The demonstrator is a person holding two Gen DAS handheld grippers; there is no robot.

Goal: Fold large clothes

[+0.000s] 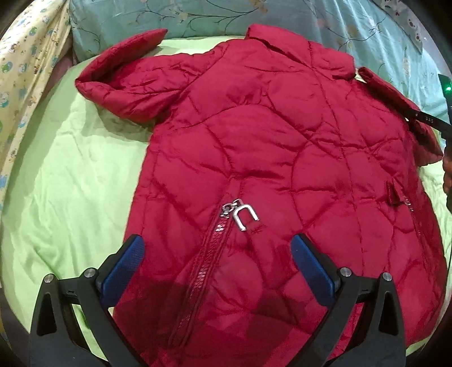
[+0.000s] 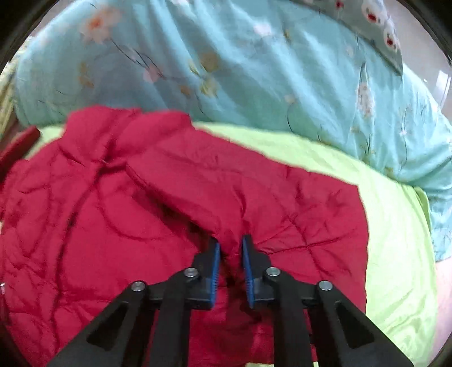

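A red quilted jacket lies flat on a light green sheet, collar at the far end, with a silver zipper pull near its lower middle. Its left sleeve is bent back at the far left. My left gripper is open and empty above the jacket's hem. My right gripper is shut on the jacket's right sleeve, which lies lifted across the jacket body. The right gripper also shows at the right edge of the left wrist view, holding the sleeve.
A light blue floral quilt is bunched along the far side of the bed and shows in the right wrist view. A yellow patterned cloth hangs at the far left. Green sheet lies bare right of the jacket.
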